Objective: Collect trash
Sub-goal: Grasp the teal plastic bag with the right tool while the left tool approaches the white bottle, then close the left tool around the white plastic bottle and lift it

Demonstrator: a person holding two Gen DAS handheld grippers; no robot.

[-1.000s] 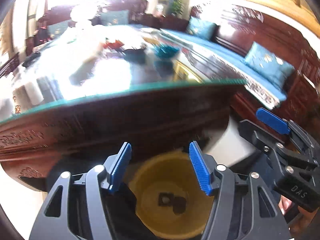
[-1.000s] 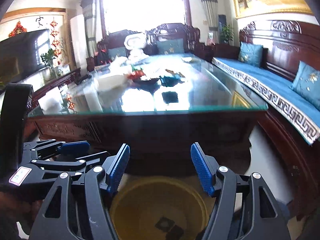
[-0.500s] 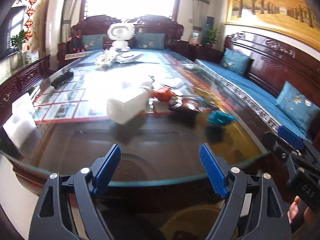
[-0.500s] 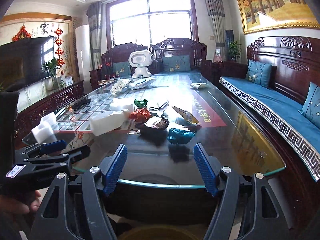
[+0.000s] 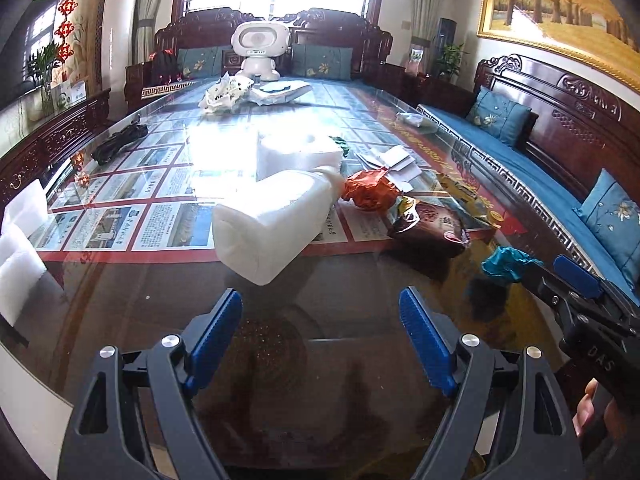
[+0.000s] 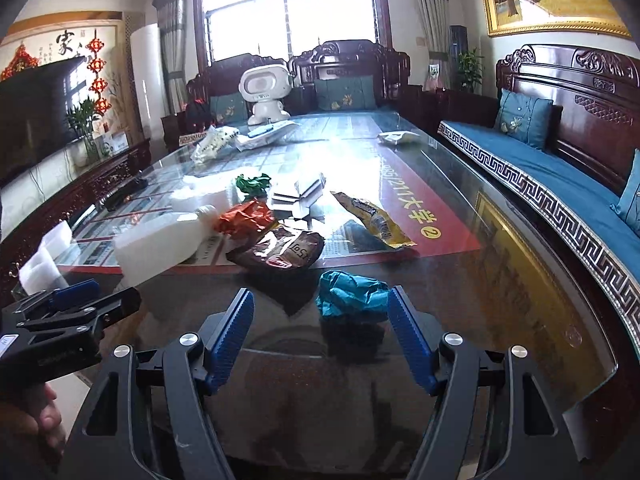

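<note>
A person stands at the near end of a long glass-topped table [image 6: 460, 280] in a sitting room, a two-finger gripper in each hand; both point down and forward over the glass. The left gripper [image 5: 320, 336] has its blue pads wide apart with nothing between them; ahead of it lies a white plastic bottle [image 5: 272, 220] on its side. The right gripper [image 6: 320, 336] is also wide and holds nothing; a crumpled teal wrapper [image 6: 350, 292] lies on the glass just beyond its fingertips, near its right finger. Further in sits the rest of the litter: a brown snack packet [image 6: 280, 254] beside the bottle; a crumpled orange wrapper [image 6: 246, 218] touching the bottle's neck; a yellow and dark packet [image 6: 372, 220]; a green scrap [image 6: 252, 182]; folded white card [image 6: 300, 198]. A white toy robot [image 6: 266, 94] stands at the far end; a carved wooden bench with blue cushions [image 6: 540, 168] runs along the right side.
</note>
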